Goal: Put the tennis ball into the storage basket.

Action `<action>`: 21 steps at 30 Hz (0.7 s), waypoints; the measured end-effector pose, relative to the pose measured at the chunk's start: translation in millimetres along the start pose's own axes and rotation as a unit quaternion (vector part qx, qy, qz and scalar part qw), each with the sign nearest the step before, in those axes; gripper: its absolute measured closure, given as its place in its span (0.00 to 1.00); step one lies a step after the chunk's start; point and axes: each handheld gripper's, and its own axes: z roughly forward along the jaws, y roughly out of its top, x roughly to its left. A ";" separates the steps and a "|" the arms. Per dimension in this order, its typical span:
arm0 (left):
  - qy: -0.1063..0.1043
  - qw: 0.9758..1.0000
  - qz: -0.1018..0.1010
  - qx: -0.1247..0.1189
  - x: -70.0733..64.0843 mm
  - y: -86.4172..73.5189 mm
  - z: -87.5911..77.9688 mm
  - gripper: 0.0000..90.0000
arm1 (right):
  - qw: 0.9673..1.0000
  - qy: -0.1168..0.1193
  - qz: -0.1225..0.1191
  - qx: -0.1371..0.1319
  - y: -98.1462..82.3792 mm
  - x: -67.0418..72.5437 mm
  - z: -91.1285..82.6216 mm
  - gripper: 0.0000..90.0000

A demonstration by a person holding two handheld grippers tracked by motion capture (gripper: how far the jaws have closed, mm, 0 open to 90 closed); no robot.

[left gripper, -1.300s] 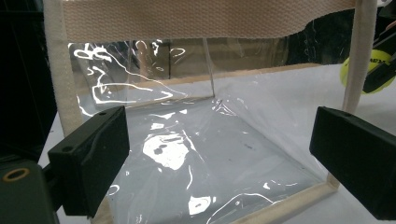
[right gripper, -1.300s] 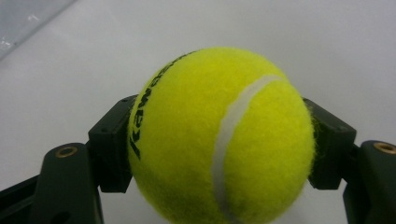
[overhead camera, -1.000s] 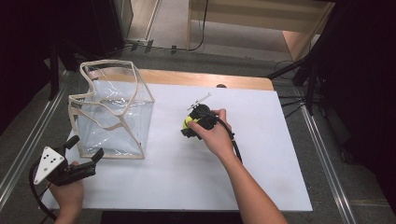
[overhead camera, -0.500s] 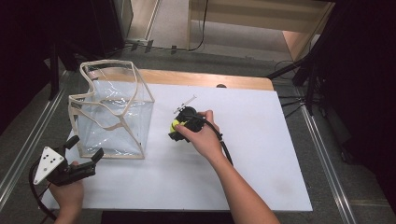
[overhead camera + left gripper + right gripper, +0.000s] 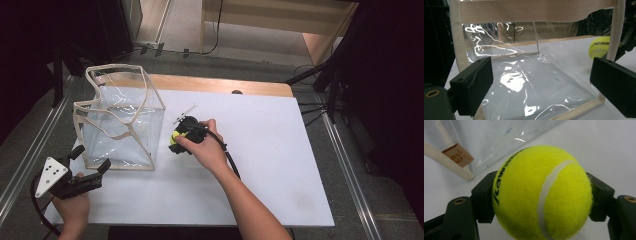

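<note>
A yellow tennis ball (image 5: 541, 192) sits clamped between the jaws of my right gripper (image 5: 176, 142), which is shut on it just right of a clear plastic bag (image 5: 120, 125) with beige trim. The ball (image 5: 174, 138) hovers near the bag's right wall. Through the bag's clear wall the ball (image 5: 599, 46) appears at the right in the left gripper view. My left gripper (image 5: 92, 161) is open at the bag's near left corner, its two fingers (image 5: 472, 85) spread wide in front of the bag (image 5: 529, 75), holding nothing.
The bag stands upright on a white tabletop (image 5: 280, 165) with its mouth open upward. A wooden strip (image 5: 225, 86) runs along the table's far edge. Metal rails (image 5: 350, 170) flank the table on both sides. A black cable (image 5: 231, 162) trails from the right gripper.
My right gripper has carried the ball leftward and toward me, from mid-table to just beside the bag's right wall. The left gripper has stayed in place.
</note>
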 end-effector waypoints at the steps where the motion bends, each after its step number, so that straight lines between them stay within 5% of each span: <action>1: 0.000 1.000 0.000 0.000 0.0 0.0 0.0 0.06 | 1.000 0.002 -0.004 0.001 1.2 1.3 1.3 0.27; 21: 0.000 1.000 -0.001 -0.002 0.4 0.2 -0.1 0.06 | 0.999 0.029 -0.030 -0.011 20.0 17.5 2.8 0.27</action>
